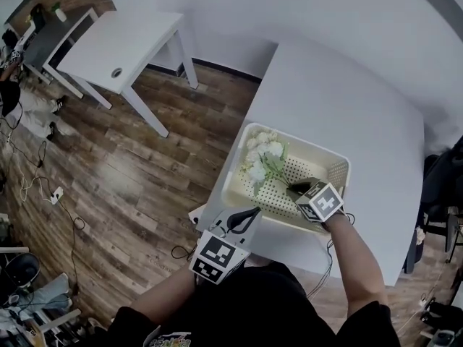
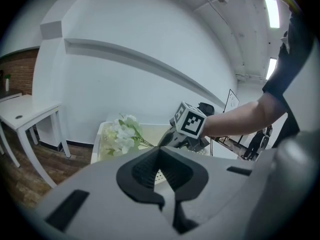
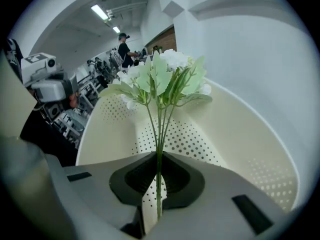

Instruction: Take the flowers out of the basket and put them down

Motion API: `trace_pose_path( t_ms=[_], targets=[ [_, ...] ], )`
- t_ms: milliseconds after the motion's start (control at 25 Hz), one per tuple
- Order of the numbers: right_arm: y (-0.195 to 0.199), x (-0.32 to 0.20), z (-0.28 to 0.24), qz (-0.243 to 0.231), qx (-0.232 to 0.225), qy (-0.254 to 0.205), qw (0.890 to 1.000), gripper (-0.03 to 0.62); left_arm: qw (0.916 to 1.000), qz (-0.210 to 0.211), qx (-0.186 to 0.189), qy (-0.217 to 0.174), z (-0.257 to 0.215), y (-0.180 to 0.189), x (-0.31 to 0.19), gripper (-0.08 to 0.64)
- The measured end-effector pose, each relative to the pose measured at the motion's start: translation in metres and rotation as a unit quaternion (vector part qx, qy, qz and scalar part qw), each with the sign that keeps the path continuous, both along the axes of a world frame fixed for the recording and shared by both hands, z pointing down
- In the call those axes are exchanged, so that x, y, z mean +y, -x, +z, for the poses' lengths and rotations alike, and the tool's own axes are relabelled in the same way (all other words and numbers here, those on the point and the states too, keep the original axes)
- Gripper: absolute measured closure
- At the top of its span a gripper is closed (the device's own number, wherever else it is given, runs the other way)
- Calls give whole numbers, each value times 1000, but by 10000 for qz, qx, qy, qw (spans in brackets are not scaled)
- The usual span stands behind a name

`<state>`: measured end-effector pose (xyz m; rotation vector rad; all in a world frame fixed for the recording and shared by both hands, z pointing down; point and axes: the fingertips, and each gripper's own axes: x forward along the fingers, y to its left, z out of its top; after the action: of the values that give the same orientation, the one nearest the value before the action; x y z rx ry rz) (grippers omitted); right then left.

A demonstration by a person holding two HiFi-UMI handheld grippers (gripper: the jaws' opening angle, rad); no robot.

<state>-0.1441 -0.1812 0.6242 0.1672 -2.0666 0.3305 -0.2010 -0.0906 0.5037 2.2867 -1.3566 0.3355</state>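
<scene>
In the head view, the flowers (image 1: pixel 264 157) are over the far left of the cream basket (image 1: pixel 340 166) on the white bench (image 1: pixel 347 107), and their stems (image 1: pixel 278 178) run to the right gripper (image 1: pixel 295 189). The left gripper (image 1: pixel 246 219) hovers at the basket's near rim.

In the left gripper view, its fingers (image 2: pixel 150 171) are closed together and empty, with the flowers (image 2: pixel 121 132) well beyond them.

In the right gripper view, the fingers (image 3: pixel 135 179) pinch the stems (image 3: pixel 159 134), and the blooms are above the basket's (image 3: pixel 235 134) perforated floor.

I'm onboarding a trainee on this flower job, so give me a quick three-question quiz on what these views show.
1. True or false: the right tongs grip the flowers by their stems.
2. The basket stands on: A) the wood floor; B) the large white table; C) the small desk.
3. Fill in: the left tongs hold ____.
Key: 1 true; 2 B; 3 nothing.
</scene>
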Motion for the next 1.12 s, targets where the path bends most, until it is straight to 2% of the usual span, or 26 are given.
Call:
trace_pose_path(
  t_ms=[240,480,760,960,1120],
  targets=[
    [13,-4,-57,514,-834,-355,9946,555,9997,124,-44,-198,-13,-6,9,554],
    [1,-6,-124,1211,-1698,-665,9757,555,9984,420,-85,-381,-28,-23,15,554],
    [-55,-5,-182,2214,-2436,-1037,9386,555,9931,988,-82,-627,-42,-59,16,554],
    [-122,5,-199,3054,-2564,-1369,9068,555,9850,1569,-26,-713,-47,-99,24,554],
    [-180,21,-194,3717,-2469,-1499,8823,555,9760,2024,22,-801,-52,-136,31,554]
  ],
)
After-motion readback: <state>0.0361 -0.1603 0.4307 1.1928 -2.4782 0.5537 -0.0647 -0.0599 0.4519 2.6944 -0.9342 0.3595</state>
